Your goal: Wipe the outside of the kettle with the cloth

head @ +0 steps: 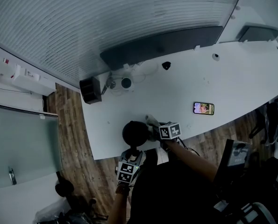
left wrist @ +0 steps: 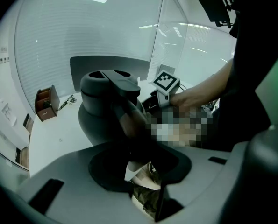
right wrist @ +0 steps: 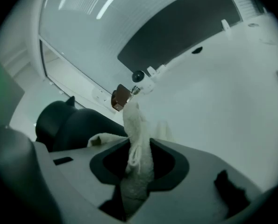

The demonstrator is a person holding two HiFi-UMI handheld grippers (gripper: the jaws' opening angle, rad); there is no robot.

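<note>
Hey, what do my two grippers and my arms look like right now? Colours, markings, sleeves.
The left gripper and the right gripper each have a smooth grey body with a dark rounded recess around the jaws. The left marker cube and the right marker cube are white with black square patterns. The person wears a dark top; the forearms are bare.

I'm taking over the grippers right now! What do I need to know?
Left hand-held gripper: shut on the kettle by its handle; the kettle stands on the white table.
Right hand-held gripper: shut on the white cloth, right beside the kettle's body.
Done: both things gripped; how much is wiped doesn't show.
To do: rub the cloth all round the outside.
</note>
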